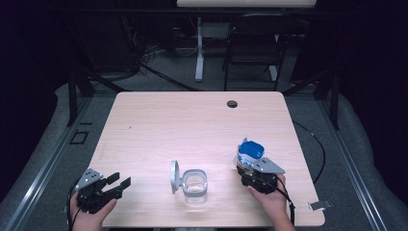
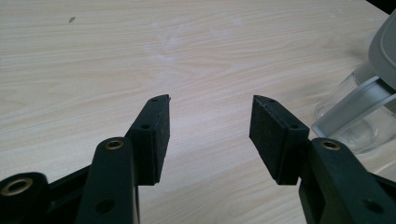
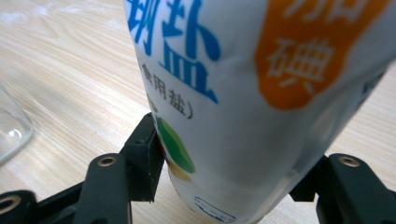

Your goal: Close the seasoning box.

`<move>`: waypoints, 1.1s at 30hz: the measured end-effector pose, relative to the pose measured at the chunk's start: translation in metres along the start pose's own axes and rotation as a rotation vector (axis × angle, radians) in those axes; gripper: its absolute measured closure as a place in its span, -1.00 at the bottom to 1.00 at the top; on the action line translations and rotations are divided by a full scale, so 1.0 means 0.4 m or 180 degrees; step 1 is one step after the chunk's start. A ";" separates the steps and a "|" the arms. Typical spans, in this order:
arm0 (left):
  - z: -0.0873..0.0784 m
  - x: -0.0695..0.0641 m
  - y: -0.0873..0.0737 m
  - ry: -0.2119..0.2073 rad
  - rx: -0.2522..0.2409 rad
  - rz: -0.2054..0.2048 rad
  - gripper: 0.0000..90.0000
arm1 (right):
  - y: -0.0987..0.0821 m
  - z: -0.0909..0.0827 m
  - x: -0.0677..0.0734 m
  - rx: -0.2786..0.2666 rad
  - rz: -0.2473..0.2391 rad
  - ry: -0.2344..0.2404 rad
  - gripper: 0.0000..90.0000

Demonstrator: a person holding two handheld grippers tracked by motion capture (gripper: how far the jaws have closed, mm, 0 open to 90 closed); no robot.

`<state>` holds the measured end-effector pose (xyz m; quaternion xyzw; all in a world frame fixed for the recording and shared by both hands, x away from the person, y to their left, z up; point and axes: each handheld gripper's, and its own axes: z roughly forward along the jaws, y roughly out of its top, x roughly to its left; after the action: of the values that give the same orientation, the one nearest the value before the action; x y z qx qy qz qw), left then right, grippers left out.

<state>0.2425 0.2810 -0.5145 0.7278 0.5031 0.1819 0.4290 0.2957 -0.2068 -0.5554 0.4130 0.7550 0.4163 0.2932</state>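
A white salt bag [image 1: 251,150] with a blue top and blue and orange print stands at the table's right front. My right gripper [image 1: 250,164] is shut on its lower part. In the right gripper view the bag [image 3: 243,60] sits between both jaws of that gripper [image 3: 233,149], whose pads press its sides. A clear glass jar [image 1: 195,186] with its grey hinged lid [image 1: 175,176] swung open stands at the front centre. My left gripper [image 1: 120,182] rests open at the front left corner, its jaws [image 2: 210,100] apart over bare wood, with the jar [image 2: 355,116] off to their right.
The light wooden table [image 1: 192,125] has a cable hole [image 1: 232,104] near its far edge. A small grey tab [image 1: 320,205] lies at the right front corner. A dark chair [image 1: 255,43] and a desk leg [image 1: 199,57] stand beyond the table.
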 end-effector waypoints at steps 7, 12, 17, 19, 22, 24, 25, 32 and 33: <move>-0.001 -0.003 0.001 0.0003 0.0003 0.0006 0.07 | 0.020 -0.027 0.004 -0.0088 -0.0030 0.0005 -0.10; -0.001 -0.004 0.001 -0.0002 0.0004 0.0007 0.07 | 0.024 -0.035 0.001 -0.0111 -0.0027 -0.0008 -0.10; 0.000 -0.004 0.001 -0.0002 0.0011 0.0007 0.07 | 0.026 -0.039 0.001 -0.0100 -0.0026 0.0008 -0.10; -0.001 -0.004 0.001 0.0000 0.0010 0.0008 0.07 | 0.028 -0.042 0.002 -0.0086 -0.0054 -0.0007 -0.10; -0.001 -0.003 0.001 0.0002 -0.0003 0.0009 0.07 | 0.031 -0.043 0.005 -0.0096 -0.0093 -0.0005 -0.10; -0.002 -0.003 0.002 0.0004 0.0003 0.0012 0.07 | 0.033 -0.044 0.008 -0.0112 -0.0092 0.0011 -0.10; -0.003 -0.003 0.002 0.0002 0.0002 0.0012 0.07 | 0.034 -0.044 0.010 -0.0124 -0.0088 0.0008 -0.10; -0.003 -0.002 0.002 0.0005 -0.0005 0.0012 0.07 | 0.044 -0.049 0.021 -0.0122 -0.0214 0.0009 -0.10; -0.004 -0.002 0.002 0.0011 -0.0010 0.0011 0.07 | 0.046 -0.049 0.023 -0.0116 -0.0237 0.0019 -0.10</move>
<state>0.2416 0.2809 -0.5131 0.7277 0.5023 0.1847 0.4290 0.2827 -0.2009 -0.5308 0.3780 0.7630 0.4201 0.3137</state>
